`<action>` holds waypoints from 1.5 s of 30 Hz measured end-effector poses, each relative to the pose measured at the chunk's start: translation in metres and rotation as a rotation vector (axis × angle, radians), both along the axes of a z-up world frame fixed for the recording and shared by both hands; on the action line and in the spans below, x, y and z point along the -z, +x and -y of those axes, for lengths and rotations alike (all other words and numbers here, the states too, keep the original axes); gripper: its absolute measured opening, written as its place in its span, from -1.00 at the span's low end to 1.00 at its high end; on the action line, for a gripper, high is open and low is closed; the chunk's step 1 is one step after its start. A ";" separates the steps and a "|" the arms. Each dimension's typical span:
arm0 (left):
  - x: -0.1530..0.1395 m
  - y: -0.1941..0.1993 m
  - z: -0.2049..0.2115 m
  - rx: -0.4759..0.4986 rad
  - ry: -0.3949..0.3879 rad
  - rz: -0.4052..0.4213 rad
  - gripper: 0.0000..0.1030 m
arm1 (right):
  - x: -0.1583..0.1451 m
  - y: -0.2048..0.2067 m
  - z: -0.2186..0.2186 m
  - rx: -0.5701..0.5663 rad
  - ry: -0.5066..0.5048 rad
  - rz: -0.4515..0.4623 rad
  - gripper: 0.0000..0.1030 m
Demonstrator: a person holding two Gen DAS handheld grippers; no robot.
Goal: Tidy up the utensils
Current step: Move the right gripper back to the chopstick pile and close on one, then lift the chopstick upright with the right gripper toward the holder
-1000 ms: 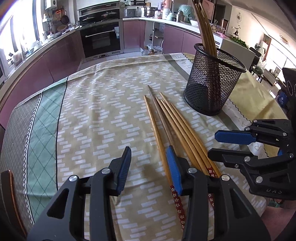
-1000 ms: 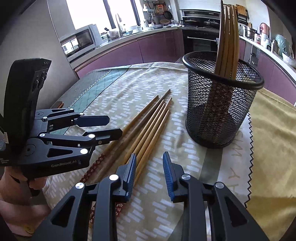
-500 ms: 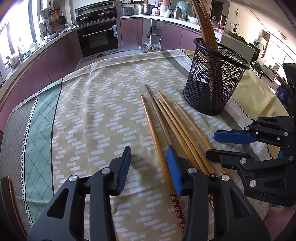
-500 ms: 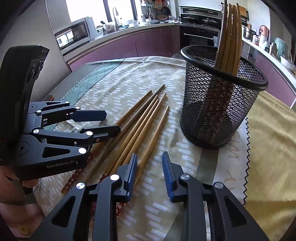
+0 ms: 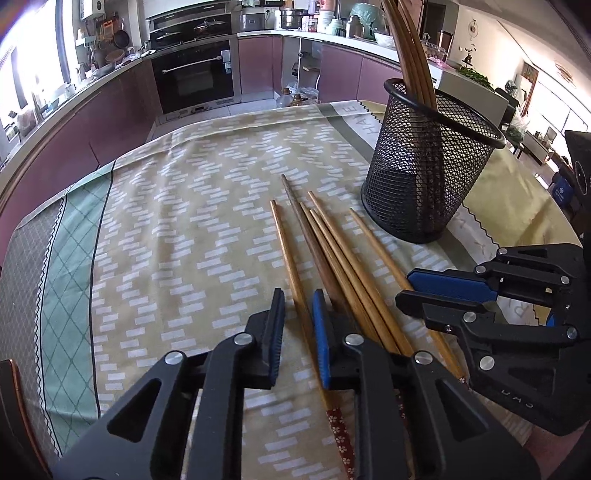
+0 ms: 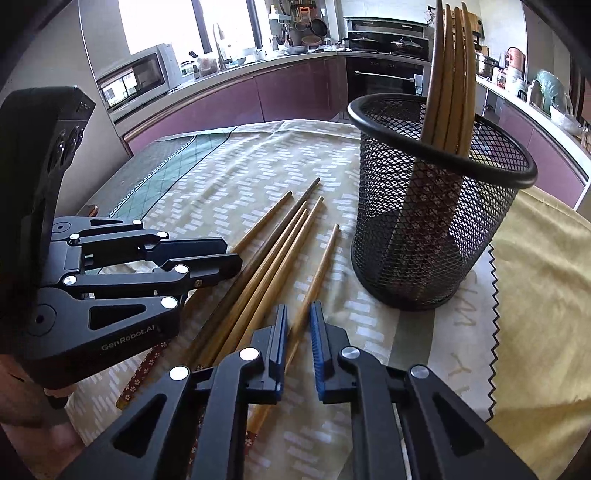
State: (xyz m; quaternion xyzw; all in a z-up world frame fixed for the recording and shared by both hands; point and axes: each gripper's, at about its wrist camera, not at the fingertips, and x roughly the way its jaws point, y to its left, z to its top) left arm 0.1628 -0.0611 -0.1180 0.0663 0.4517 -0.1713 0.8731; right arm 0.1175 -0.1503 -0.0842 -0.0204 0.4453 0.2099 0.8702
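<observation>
Chopsticks point(image 6: 258, 291) loose beside holder point(image 6: 436, 221) | right gripper point(image 6: 298, 332) and left gripper point(image 5: 298, 321): each narrowly parted around one stick, unclamped | risk: neighbours dragged, packed close.

The patterned handle ends of the loose chopsticks point(image 5: 332, 258) ran beneath the left gripper point(image 5: 298, 321) and could not be followed, the upright chopsticks point(image 6: 452, 74) in the mesh holder point(image 6: 436, 229) were cut off by the top edge, and the countertop clutter point(image 5: 317, 16) was too small to identify.
</observation>
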 end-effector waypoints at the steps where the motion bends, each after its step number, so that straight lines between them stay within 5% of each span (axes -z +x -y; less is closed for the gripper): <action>1: 0.000 0.000 -0.001 -0.005 -0.007 -0.003 -0.80 | 0.000 0.000 0.001 0.002 0.008 -0.003 -0.84; 14: -0.013 -0.015 -0.022 -0.046 -0.089 -0.007 -0.85 | -0.012 -0.009 0.022 -0.001 0.119 0.005 -0.89; 29: -0.083 -0.051 -0.037 0.060 -0.275 0.070 -0.85 | -0.065 -0.037 0.054 -0.034 0.246 0.144 -0.89; 45: -0.141 -0.069 -0.034 0.125 -0.377 0.186 -0.85 | -0.093 -0.046 0.084 -0.005 0.312 0.255 -0.89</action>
